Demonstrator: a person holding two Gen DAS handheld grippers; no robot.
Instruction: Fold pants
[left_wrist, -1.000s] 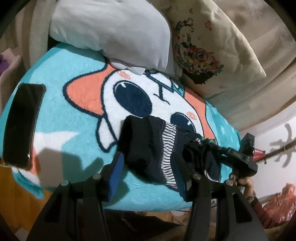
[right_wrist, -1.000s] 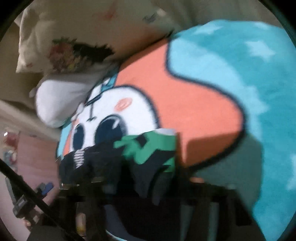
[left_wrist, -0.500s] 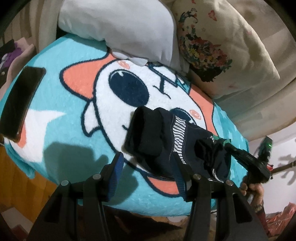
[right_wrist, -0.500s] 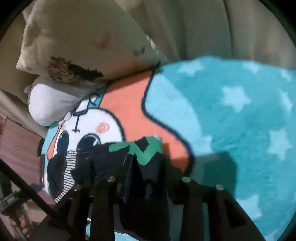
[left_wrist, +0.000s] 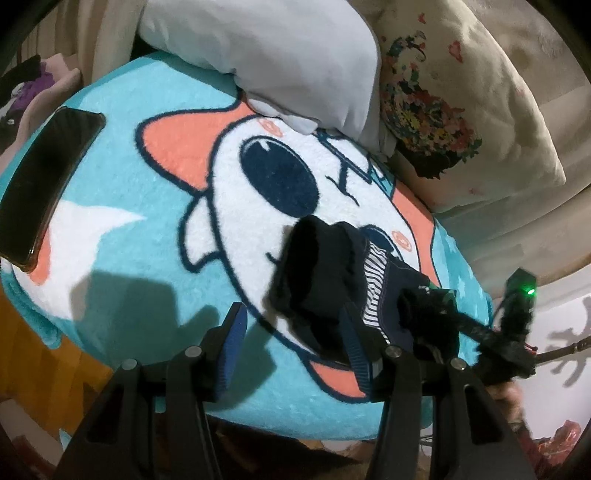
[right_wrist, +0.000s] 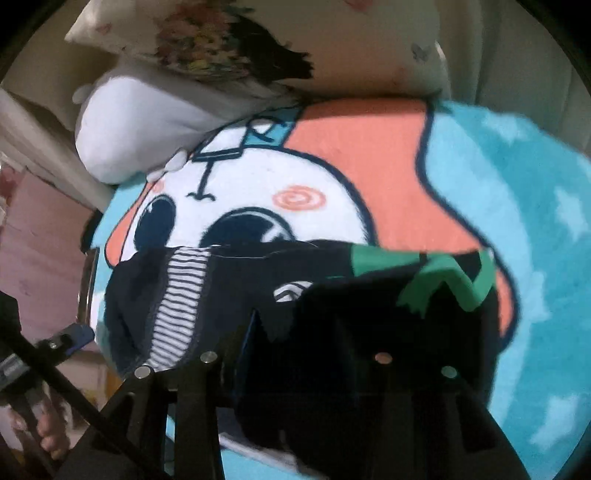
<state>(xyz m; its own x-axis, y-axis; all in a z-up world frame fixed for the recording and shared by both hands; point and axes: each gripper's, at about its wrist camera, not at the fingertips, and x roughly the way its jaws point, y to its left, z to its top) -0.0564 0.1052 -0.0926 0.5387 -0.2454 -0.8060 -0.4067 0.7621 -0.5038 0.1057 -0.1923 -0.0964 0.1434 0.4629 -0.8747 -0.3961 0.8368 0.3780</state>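
Small dark navy pants (left_wrist: 317, 280) with a black-and-white striped panel and green trim lie bunched on a cartoon-print blanket (left_wrist: 155, 236). In the left wrist view my left gripper (left_wrist: 291, 332) is open; its right finger rests against the near edge of the pants, its left finger stands clear. My right gripper (left_wrist: 436, 317) shows at the right end of the pants, buried in cloth. In the right wrist view the pants (right_wrist: 236, 288) drape over my right gripper (right_wrist: 317, 332); its fingers are hidden in dark fabric, so I cannot tell their state.
A black phone (left_wrist: 44, 184) lies on the blanket's left edge. A grey pillow (left_wrist: 266, 55) and a floral cushion (left_wrist: 461, 103) sit at the back. The blanket's near edge drops off to an orange floor (left_wrist: 33, 354).
Both grippers and the pants have shifted farther onto the blanket, toward the pillows. In the right wrist view the pants now spread wider, covering the fingers.
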